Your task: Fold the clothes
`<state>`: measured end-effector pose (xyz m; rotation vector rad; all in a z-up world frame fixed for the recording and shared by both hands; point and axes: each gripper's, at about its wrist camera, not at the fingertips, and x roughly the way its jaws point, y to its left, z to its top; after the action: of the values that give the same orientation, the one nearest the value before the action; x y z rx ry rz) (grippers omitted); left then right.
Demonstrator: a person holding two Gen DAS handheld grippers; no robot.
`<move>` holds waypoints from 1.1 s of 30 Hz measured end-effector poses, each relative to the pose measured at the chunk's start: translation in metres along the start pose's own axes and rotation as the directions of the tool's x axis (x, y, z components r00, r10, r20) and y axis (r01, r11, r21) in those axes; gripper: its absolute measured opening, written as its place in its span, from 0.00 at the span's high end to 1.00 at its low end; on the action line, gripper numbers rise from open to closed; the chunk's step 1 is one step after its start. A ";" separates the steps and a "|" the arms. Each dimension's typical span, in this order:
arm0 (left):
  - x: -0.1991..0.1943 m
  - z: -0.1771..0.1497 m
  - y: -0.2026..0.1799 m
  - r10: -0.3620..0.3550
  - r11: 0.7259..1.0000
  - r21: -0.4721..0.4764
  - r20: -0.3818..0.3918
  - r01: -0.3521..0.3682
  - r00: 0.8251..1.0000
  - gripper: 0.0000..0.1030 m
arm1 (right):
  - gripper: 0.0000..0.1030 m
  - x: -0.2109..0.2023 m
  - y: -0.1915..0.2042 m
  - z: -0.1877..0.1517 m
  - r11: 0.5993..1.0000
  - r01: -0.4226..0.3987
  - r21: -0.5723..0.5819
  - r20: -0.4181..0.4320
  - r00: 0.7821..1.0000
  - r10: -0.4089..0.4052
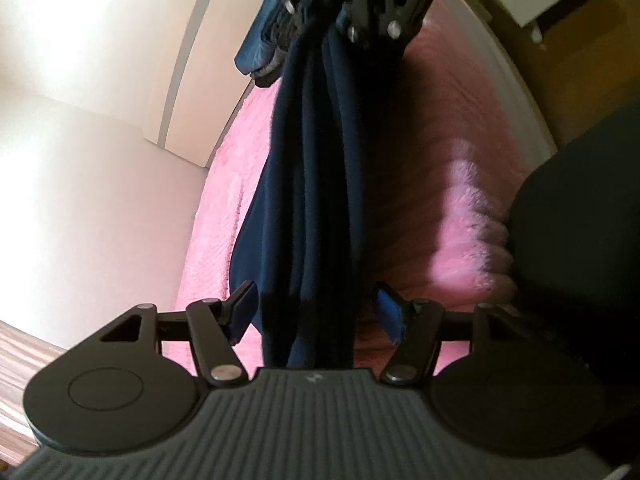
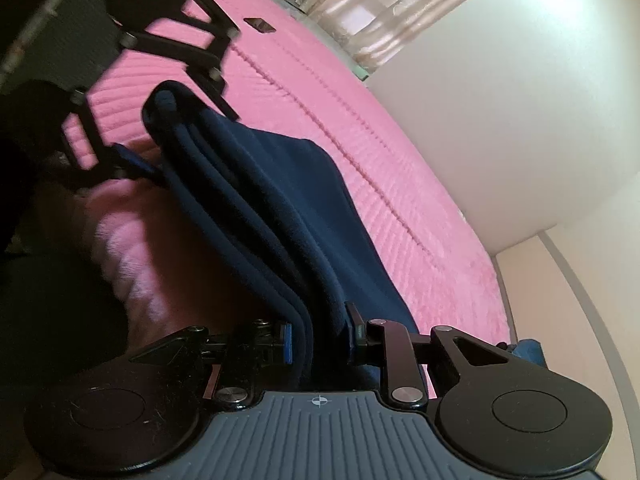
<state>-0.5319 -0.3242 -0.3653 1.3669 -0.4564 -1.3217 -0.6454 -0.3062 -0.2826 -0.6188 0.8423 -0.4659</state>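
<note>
bright wall glare, dark fg, fisheye warp

Each wrist camera sits low and close behind its own black two-finger gripper, the left gripper (image 1: 316, 316) and right gripper (image 2: 320, 340) facing one another along the folded navy-blue fleece garment (image 1: 312, 184) over the fluffy pink ribbed bedspread (image 2: 360, 128), which both views share.

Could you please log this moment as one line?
left gripper: open around navy garment | right gripper: shut on garment | surface: pink blanket

Pink fluffy bed cover (image 2: 400, 168), cream walls (image 2: 520, 80), sunlit sheer curtains (image 2: 384, 12)
</note>
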 end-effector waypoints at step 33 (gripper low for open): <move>0.002 -0.032 0.014 -0.085 0.996 0.034 0.029 0.084 0.996 0.63 | 0.68 0.009 0.024 -0.056 0.989 0.119 -0.089 -0.067 0.990 -0.125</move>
<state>-0.4982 -0.3165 -0.3624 1.4081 -0.4469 -1.4116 -0.6821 -0.3121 -0.3319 -0.7384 0.8999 -0.5686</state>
